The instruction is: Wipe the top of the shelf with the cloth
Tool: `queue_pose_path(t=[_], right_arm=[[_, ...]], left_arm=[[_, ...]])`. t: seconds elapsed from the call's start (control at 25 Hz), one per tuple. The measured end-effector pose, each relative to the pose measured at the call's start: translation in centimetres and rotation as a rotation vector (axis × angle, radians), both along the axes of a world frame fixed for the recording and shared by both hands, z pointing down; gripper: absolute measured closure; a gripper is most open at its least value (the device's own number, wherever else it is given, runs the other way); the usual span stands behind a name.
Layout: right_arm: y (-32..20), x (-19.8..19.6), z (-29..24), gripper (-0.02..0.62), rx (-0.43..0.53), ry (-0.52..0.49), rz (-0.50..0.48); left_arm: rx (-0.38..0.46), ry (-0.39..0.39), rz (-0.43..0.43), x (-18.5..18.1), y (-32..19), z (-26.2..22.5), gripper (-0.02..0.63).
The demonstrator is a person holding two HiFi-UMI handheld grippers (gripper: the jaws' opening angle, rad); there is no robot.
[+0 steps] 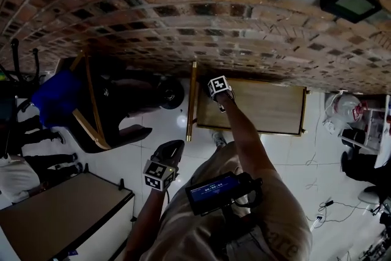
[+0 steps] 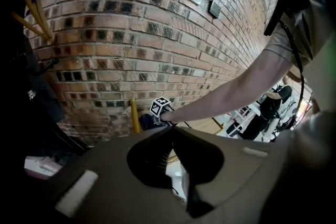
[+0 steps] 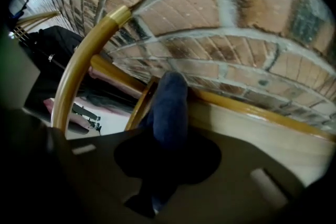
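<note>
The head view looks steeply down from above onto the pale wooden shelf top, which stands against the red-brown brick wall. The left gripper view sits low and well back, facing that wall. The right gripper view is close over the shelf top, apparently at its corner, with the dark blue cloth mid-frame. All three views share the yellow wooden post.

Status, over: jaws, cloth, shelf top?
Left gripper shut, empty. Right gripper shut on cloth, at left rear corner of shelf top, by brick wall. Nothing blocking seen.
</note>
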State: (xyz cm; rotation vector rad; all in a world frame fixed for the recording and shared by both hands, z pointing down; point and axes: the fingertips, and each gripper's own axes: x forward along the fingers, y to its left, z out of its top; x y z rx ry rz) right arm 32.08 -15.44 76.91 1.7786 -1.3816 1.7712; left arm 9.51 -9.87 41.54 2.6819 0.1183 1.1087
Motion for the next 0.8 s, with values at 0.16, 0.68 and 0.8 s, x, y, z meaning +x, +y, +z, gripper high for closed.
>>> queue_pose_path(t=[0.16, 0.68, 0.8], right_arm=[[2.9, 1.8, 0.5, 0.529, 0.007, -0.012, 0.045], [14.0, 8.6, 1.1, 0.529, -0.035, 0.008, 0.175], [17.0, 10.0, 1.2, 0.529, -0.054, 0.021, 0.199]], left_arm=[[-0.004, -0.009, 0.023, 0.7, 0.9, 0.1, 0.601], [-0.009, -0.021, 0.070, 4.3, 3.7, 0.8, 0.601], [-0.019, -0.032, 0.074, 5.2, 4.5, 1.4, 0.601]])
